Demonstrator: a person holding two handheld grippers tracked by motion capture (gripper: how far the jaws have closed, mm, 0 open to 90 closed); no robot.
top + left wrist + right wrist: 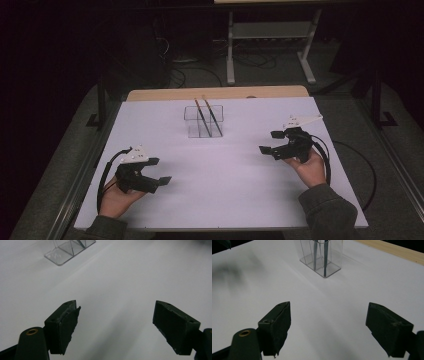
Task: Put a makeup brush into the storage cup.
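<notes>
Both grippers, left [152,181] and right [274,145], hover jaws apart and empty, well short of the clear holder [203,121] with two pencils [207,118] leaning inside; approach from above, pinch one shaft high.

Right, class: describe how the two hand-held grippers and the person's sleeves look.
Each gripper, left and right, is black with two blocky jaws, a pale three-cornered plate on top and a trailing black cable. The sleeves are dark grey-green.

A lab — dark room, white test table [220,200], floor cables [200,75].
</notes>
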